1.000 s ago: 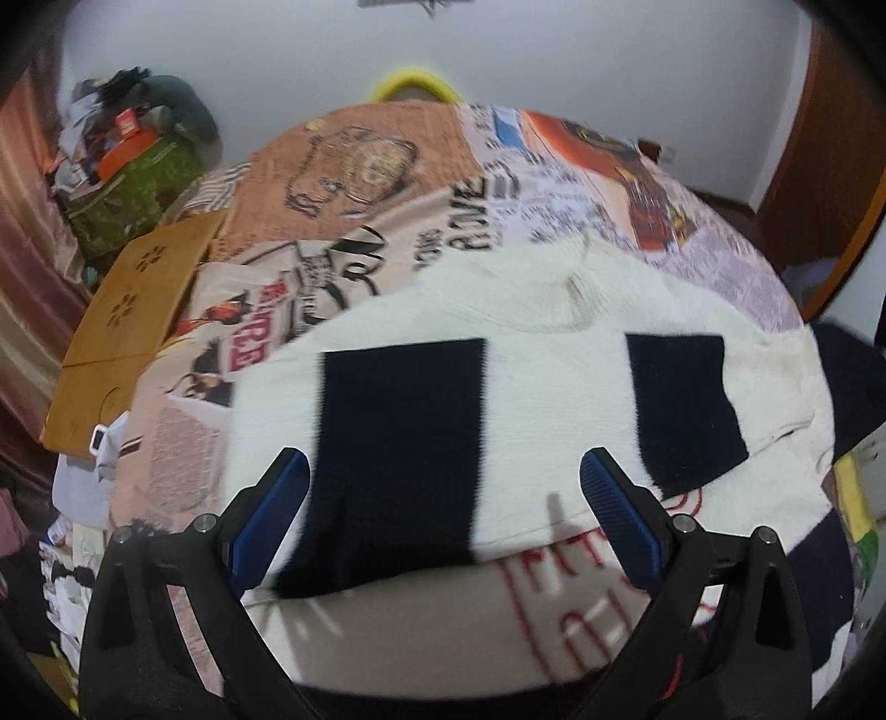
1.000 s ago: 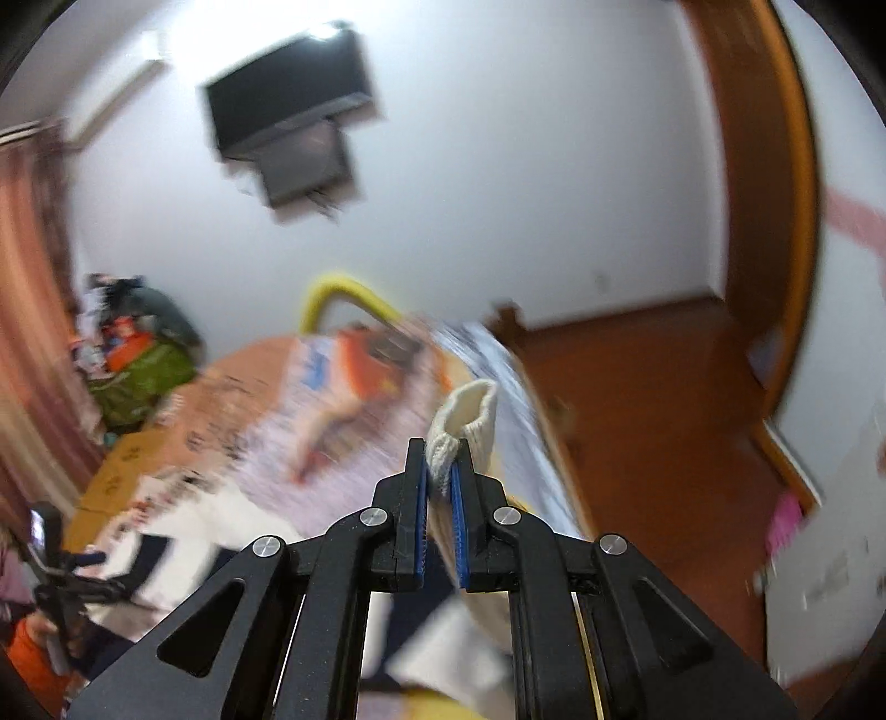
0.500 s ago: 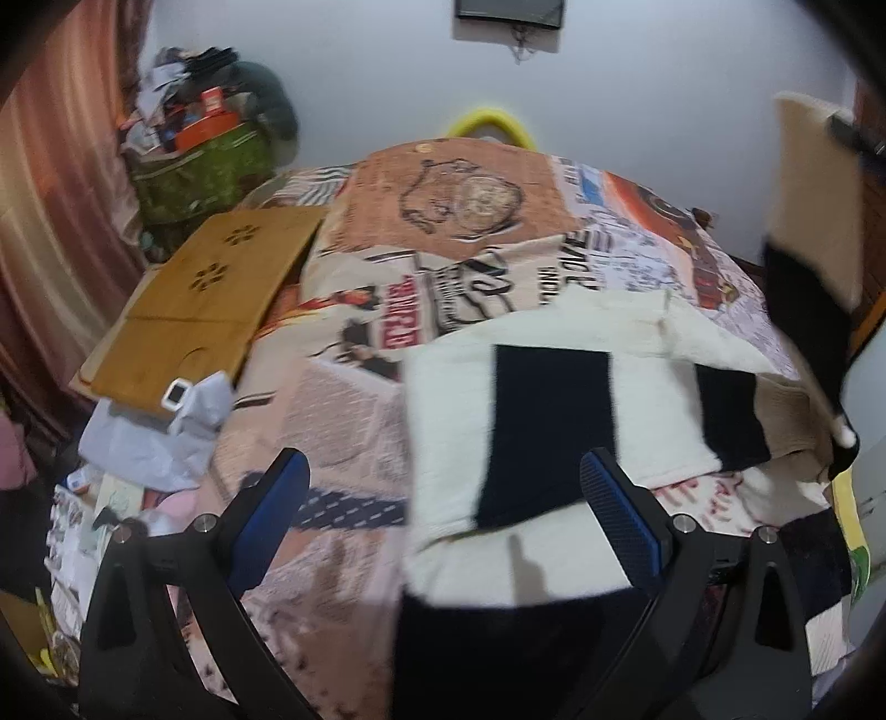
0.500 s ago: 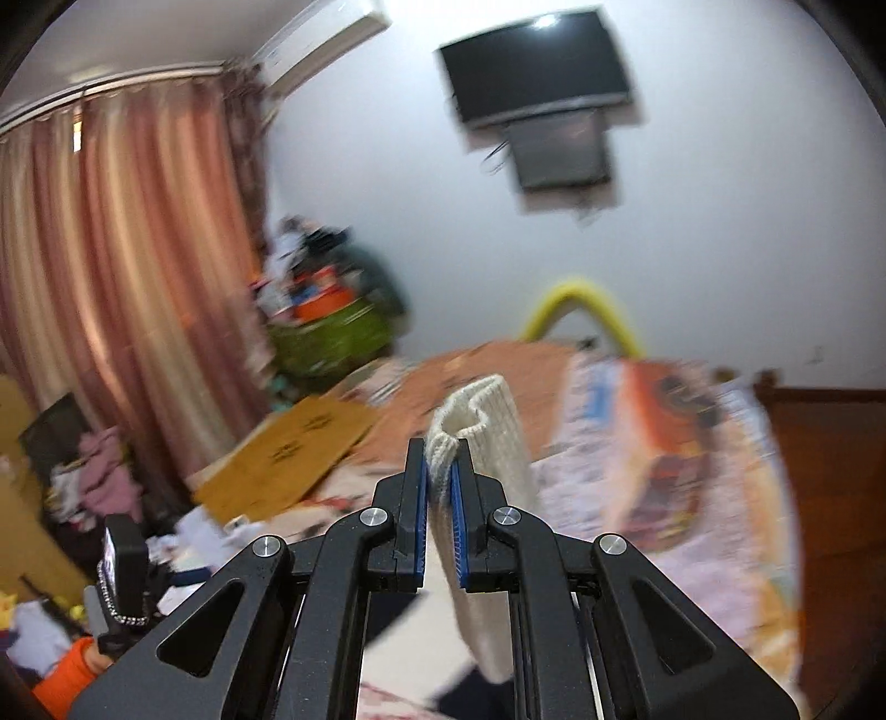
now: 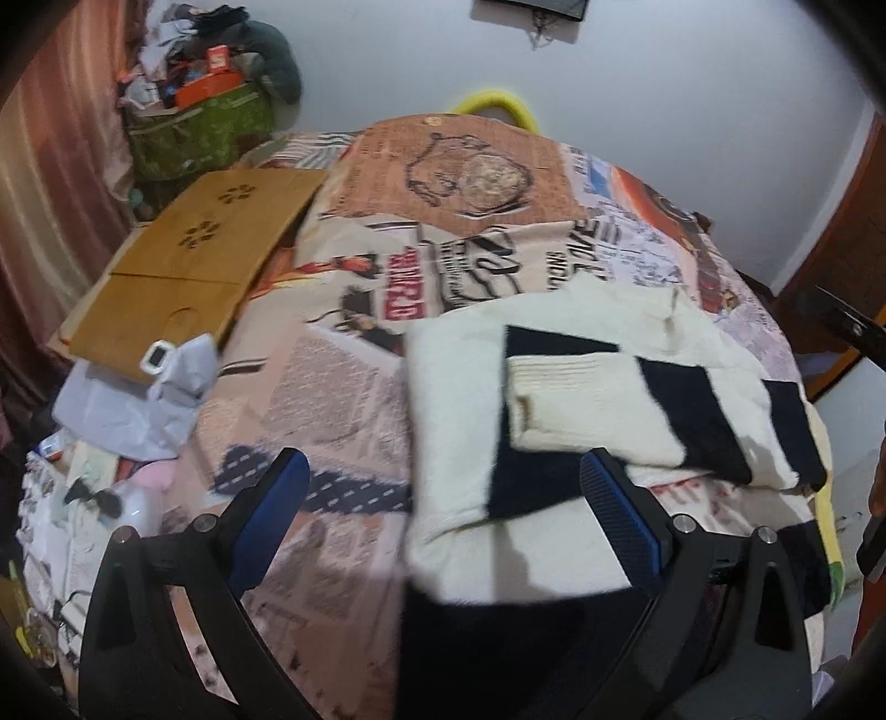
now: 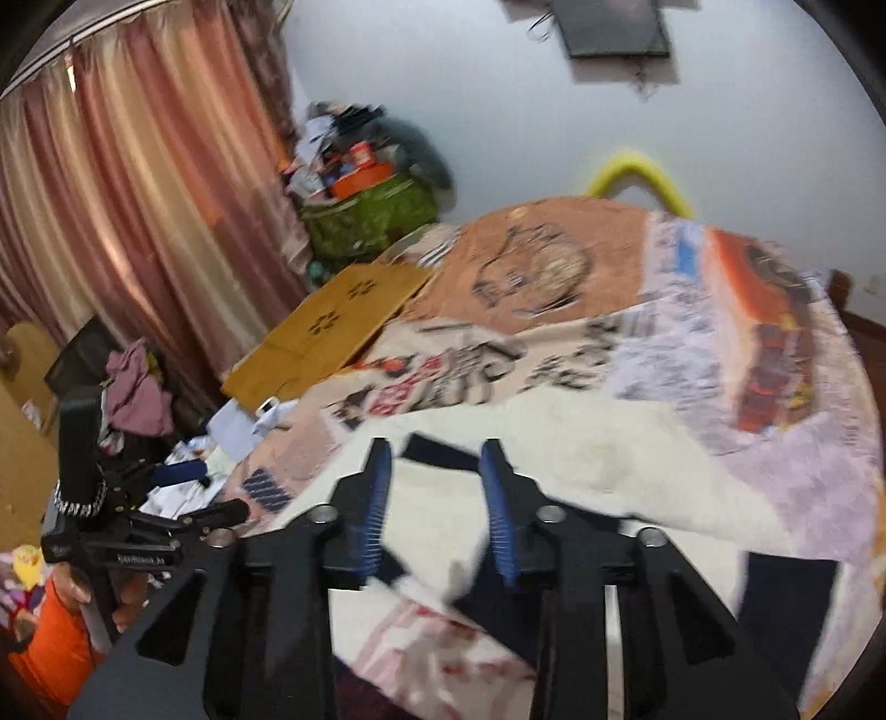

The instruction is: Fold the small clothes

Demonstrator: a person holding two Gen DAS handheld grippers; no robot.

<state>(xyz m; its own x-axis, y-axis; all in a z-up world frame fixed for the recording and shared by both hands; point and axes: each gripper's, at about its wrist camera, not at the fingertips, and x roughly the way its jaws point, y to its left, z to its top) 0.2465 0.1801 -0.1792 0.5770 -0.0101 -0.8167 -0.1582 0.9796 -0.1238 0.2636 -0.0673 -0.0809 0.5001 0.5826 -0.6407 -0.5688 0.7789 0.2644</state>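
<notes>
Only the left wrist view shows the cream-and-black knitted sweater's (image 5: 581,399) folded-over sleeve; left gripper (image 5: 443,487) gapes wide and empty, right gripper (image 6: 434,487) is opening, nothing between its pads.

The right wrist view was smeared with motion blur, so the print on the bedspread (image 6: 692,354) could not be read. The sweater's (image 5: 459,421) near hem ran behind the left gripper (image 5: 443,498) and out of the bottom edge. The television (image 5: 531,5) on the far wall was cut off at the top. Items heaped in the green bag (image 5: 194,133) at far left were too small to tell apart.
</notes>
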